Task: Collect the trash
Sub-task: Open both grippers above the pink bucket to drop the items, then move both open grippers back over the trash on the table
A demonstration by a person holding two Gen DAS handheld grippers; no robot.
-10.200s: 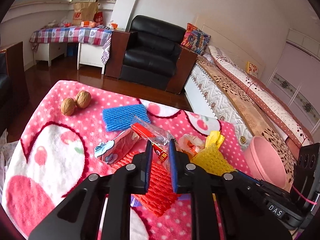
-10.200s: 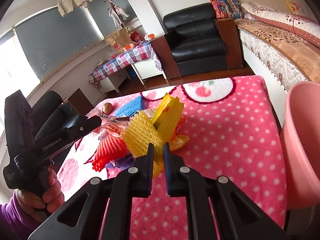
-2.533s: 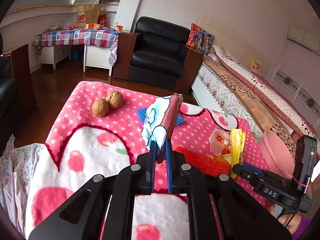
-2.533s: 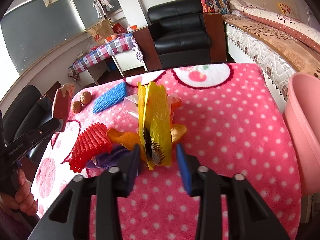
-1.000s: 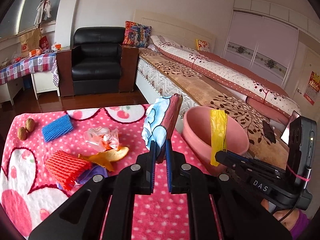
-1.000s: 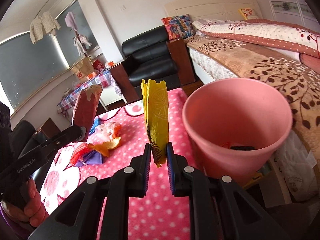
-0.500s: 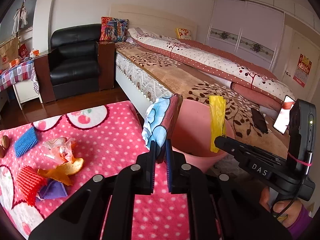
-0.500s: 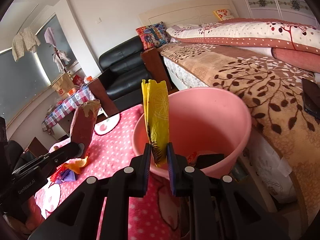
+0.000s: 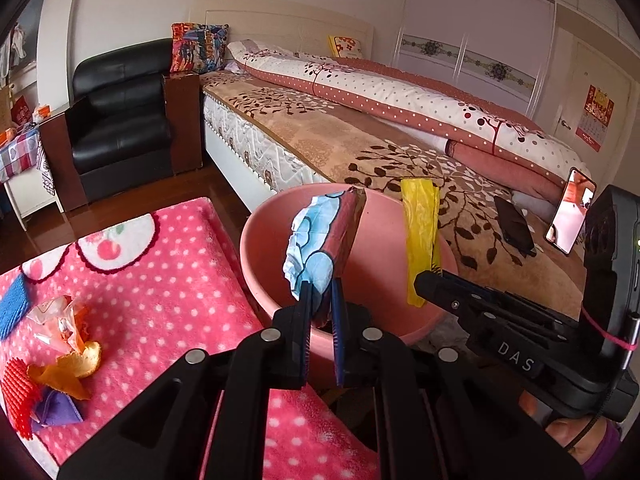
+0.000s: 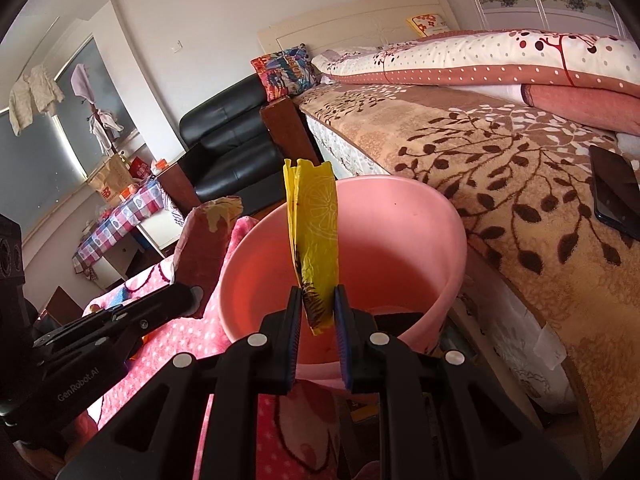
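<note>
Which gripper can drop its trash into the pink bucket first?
Probably the right gripper. Its yellow wrapper hangs over the middle of the pink bucket. The left gripper holds its blue and red wrapper nearer the bucket's edge, so that drop looks riskier.

Armchair (image 9: 120,116): black, 10 o'clock.
Bed (image 9: 360,132): leaf-patterned cover, 1 o'clock.
Phone (image 9: 514,222): dark, flat on bed, 3 o'clock.
Cushion (image 9: 199,48): colourful, 11 o'clock.
</note>
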